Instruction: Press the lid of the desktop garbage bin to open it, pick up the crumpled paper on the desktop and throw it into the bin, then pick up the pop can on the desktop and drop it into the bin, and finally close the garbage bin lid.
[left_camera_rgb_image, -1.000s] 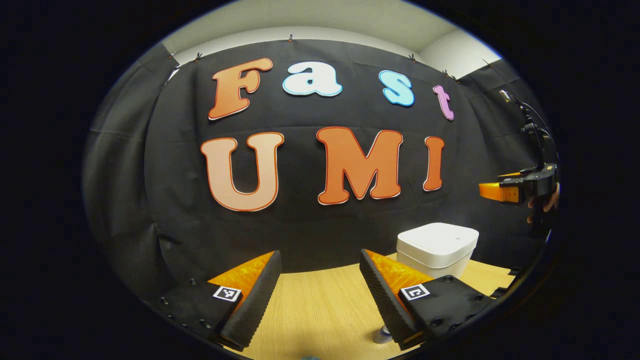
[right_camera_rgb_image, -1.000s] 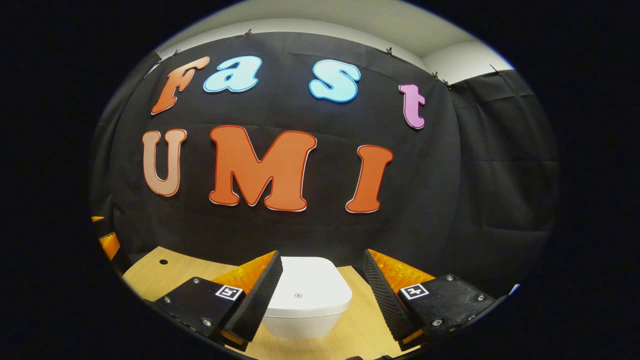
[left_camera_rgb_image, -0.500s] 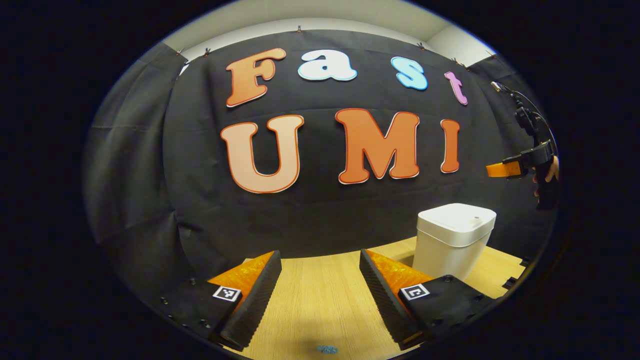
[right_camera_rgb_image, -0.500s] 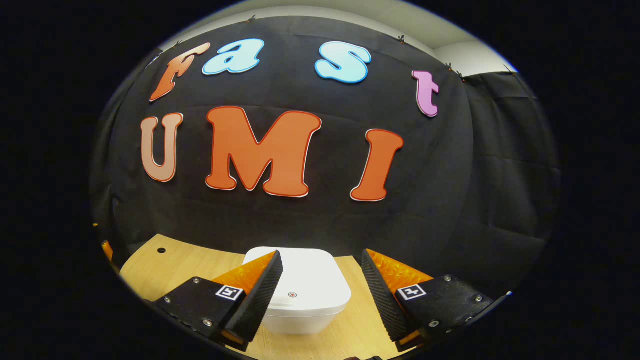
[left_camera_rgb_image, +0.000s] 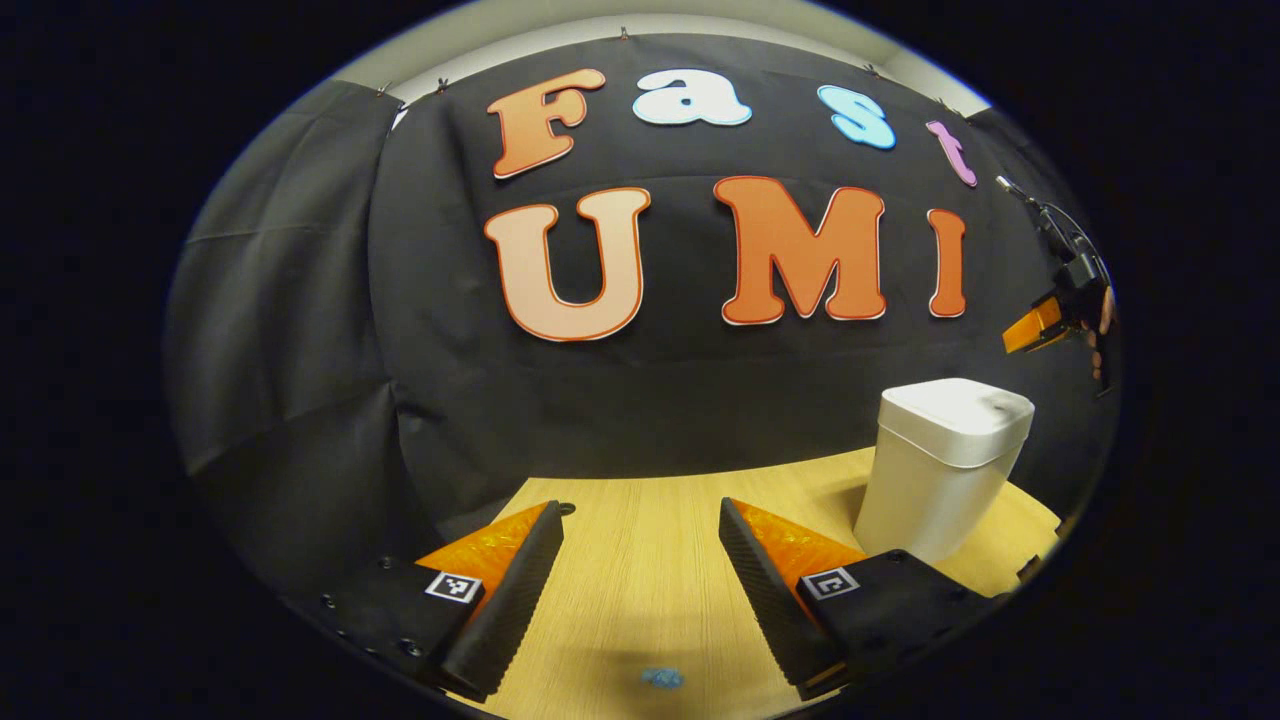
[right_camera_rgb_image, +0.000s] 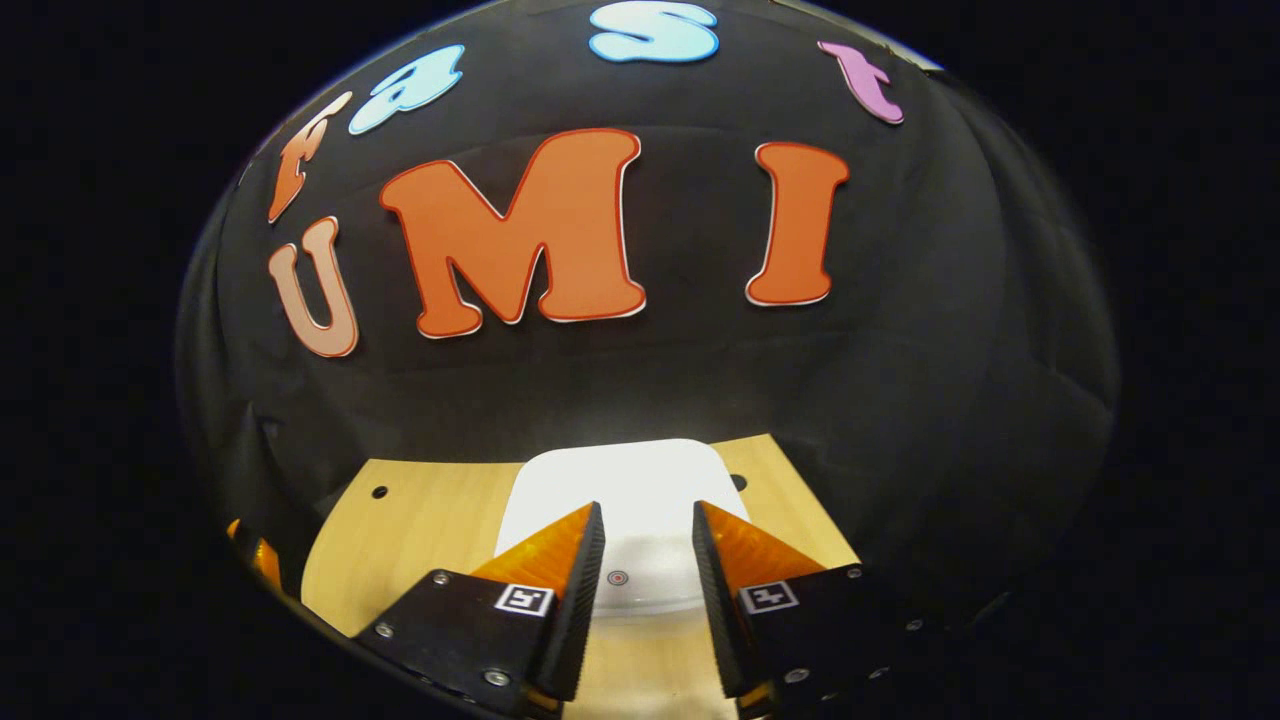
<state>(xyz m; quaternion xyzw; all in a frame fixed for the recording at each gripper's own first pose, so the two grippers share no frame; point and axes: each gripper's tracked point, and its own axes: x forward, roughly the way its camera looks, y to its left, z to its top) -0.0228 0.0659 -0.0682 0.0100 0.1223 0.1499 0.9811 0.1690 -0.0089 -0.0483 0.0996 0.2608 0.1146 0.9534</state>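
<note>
White squarish plastic garbage bin, lid shut, on pale wooden table. Prob. light, stiff, slick: press the lid's dot, w/o shoving. Right claw above it, part-open, empty; left claw released.

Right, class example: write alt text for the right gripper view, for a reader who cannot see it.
The right gripper hangs above the white garbage bin, its two fingers partly closed with a gap between them, framing a small round mark on the closed lid. The bin stands on a light wooden desktop against the booth's black cloth wall.
</note>
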